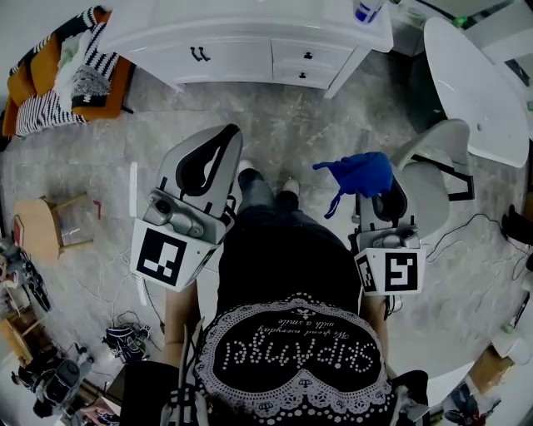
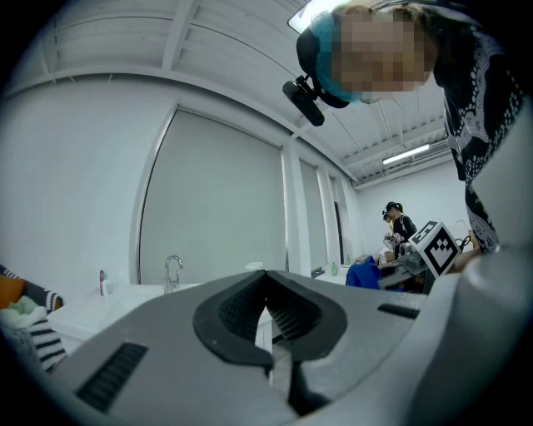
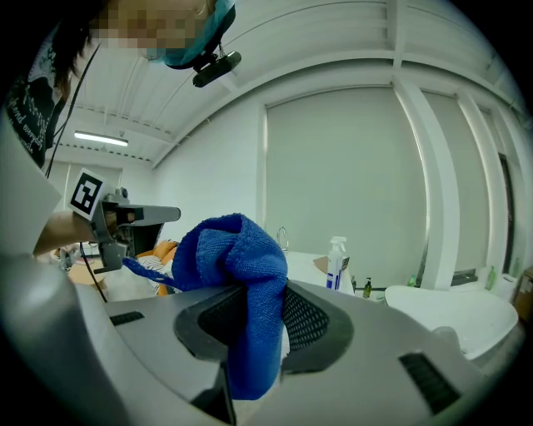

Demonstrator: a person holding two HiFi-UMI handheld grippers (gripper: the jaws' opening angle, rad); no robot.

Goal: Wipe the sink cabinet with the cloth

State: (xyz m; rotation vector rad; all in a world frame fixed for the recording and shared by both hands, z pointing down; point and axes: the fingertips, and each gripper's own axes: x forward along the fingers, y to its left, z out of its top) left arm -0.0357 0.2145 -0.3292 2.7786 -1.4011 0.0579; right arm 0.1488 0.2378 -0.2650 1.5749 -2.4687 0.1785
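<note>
Landmark = white chair (image 1: 433,170) on the grey marbled floor (image 1: 291,141)
- white oval table (image 1: 470,79): just beyond the chair, to its right, close to the backrest
- spray bottle (image 1: 366,10): further beyond the chair, to its left
- black cable (image 1: 491,220): on the floor just right of the chair
- cardboard box (image 1: 493,366): near side of the chair, to its right, well apart
- orange armchair (image 1: 122,83) with black-and-white striped throw (image 1: 42,112): far left of the chair, across the floor
- small wooden stool (image 1: 37,220): also far left, nearer than the armchair
- second person (image 2: 398,223), standing, dark top: position relative to the chair can't be told
</note>
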